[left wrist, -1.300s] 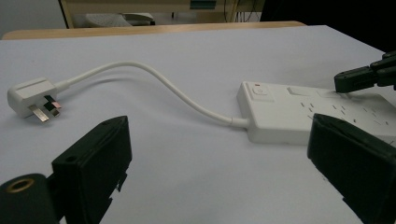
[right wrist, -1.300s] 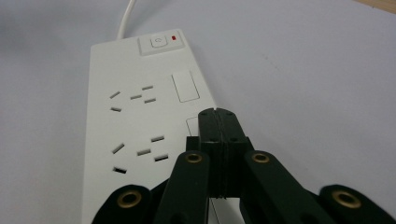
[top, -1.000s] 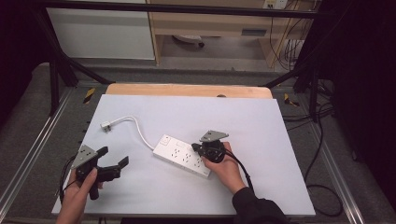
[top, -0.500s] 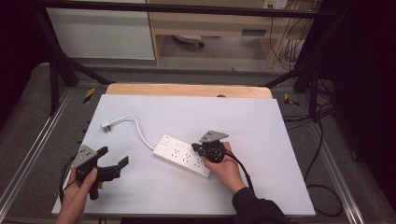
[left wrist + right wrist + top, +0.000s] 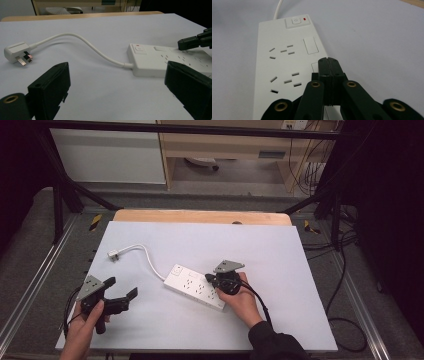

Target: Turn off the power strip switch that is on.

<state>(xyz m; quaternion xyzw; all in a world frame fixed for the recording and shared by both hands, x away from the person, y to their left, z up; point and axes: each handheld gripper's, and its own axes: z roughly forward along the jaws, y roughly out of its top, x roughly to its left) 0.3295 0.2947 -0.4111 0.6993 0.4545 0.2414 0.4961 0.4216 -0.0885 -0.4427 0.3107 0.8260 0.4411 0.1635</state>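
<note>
The strip lies mid-table, long axis running 10 to 4 o'clock. The right gripper, jaws pressed together, rests over its near half; the left gripper, spread, waits at the strip's 8 o'clock

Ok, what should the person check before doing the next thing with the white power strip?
1. Right tongs closed with nothing between them: ok.
2. Right tongs' tips over the power strip: ok; whether they press it: cannot tell.
3. Left tongs open and off the strip: ok.
4. Plug lying loose on the table, not in a wall: ok.
5. Cord free, not tangled: ok.
6. Strip switched on or off: cannot tell.
</note>
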